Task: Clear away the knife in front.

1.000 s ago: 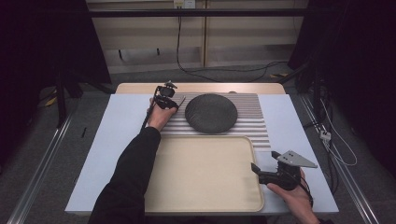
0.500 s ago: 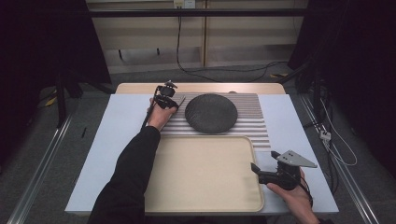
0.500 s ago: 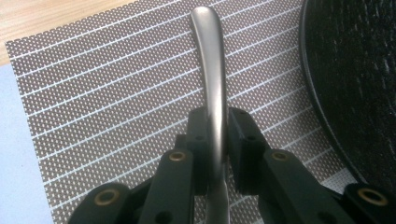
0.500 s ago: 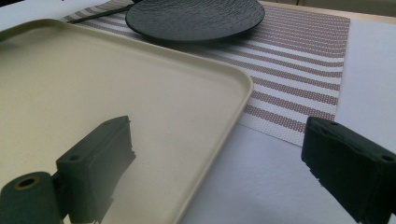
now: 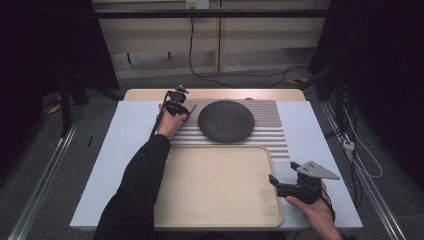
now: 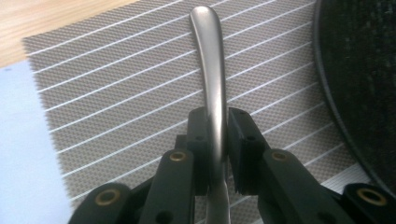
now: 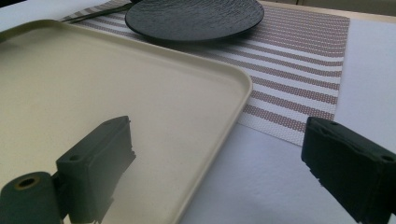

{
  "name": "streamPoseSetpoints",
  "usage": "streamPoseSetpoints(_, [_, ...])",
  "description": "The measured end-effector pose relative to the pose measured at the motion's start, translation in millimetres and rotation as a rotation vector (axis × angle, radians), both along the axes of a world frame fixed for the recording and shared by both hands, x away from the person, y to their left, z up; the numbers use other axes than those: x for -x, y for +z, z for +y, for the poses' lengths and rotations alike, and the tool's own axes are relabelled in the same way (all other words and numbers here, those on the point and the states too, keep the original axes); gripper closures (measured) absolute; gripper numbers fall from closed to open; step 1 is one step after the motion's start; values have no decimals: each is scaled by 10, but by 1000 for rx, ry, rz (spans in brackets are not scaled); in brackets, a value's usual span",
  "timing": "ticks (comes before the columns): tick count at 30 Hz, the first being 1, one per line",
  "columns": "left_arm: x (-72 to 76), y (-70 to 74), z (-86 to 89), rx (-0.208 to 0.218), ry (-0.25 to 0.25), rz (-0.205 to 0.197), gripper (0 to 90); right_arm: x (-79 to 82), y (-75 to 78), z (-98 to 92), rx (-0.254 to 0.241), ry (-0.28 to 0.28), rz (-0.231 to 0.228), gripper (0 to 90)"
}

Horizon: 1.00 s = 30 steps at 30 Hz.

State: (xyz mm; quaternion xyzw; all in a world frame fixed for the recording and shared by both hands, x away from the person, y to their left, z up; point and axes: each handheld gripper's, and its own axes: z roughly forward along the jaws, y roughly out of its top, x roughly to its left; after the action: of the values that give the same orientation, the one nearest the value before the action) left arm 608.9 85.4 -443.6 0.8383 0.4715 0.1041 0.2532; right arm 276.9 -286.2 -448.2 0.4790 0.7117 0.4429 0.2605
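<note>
One metal handle (image 6: pixel 211 70) — probably cutlery — points straight ahead from left tool (image 6: pixel 217 154).

Utensil handle (image 6: pixel 210 70): brushed grey metal, slim, slightly curved, rounded tip pointing away from me. Pinched between the pads of my left hand-held gripper (image 6: pixel 218 140), narrow edge up. It sits over the left end of the striped placemat (image 6: pixel 116 93), just beside the dark round plate (image 6: pixel 359 70). Its working end is hidden below the jaws; can't tell the type.
</note>
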Motion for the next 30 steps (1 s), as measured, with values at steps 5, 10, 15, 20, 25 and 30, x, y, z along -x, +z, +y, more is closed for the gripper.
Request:
streamPoseSetpoints(5, [16, 64, 49, 10, -1, -4, 799, -2, -1, 4, 3, 0, 0, 88])
streamPoseSetpoints(10, [56, 150, 63, 11, -17, -9, 799, -2, -1, 9, 4, 0, 1, 88])
streamPoseSetpoints(15, [108, 204, 77, 18, -21, -18, 799, 1, 0, 8, 3, -2, 2, 88])
streamPoseSetpoints(20, [190, 272, 99, 34, -46, -27, 799, 3, 0, 10, 5, -1, 1, 88])
streamPoseSetpoints(25, [279, 323, 135, 46, -43, -35, 799, 8, 3, 7, 6, -4, 1, 88])
streamPoseSetpoints(30, [361, 368, 173, 53, -53, -52, 799, 9, 4, 6, 5, -5, 1, 88])
